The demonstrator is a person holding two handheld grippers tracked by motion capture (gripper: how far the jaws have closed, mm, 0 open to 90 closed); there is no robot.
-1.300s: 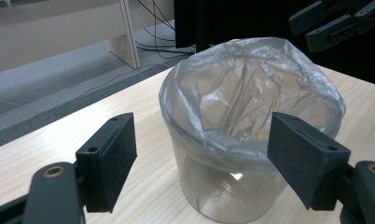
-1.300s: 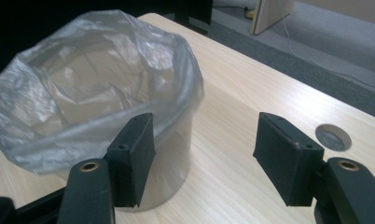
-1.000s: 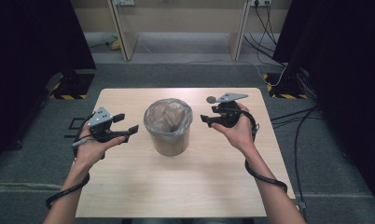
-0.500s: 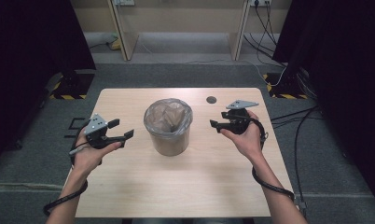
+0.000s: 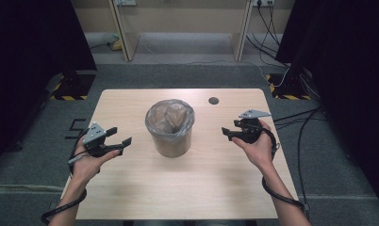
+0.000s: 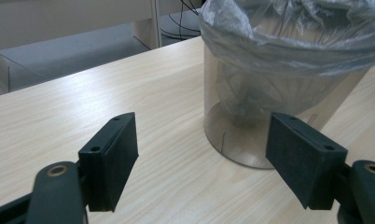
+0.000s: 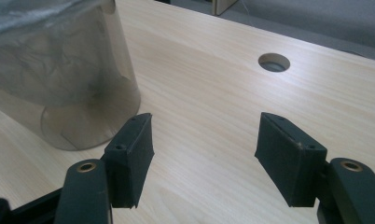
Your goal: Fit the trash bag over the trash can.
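With each gripper, left gripper [image 5: 119,141] and right gripper [image 5: 226,132], gaping empty, approach the lined bin [image 5: 170,128] level (its liner is flimsy), pinching the rim squarely.

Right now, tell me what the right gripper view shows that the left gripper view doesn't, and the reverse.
Right gripper view: the round hole in the tabletop, beyond the right gripper, whose jaws are open with nothing between them. Left gripper view: the plastic liner folded over the bin's rim, and the open, empty left gripper. Both: the translucent bin standing on the wooden table.
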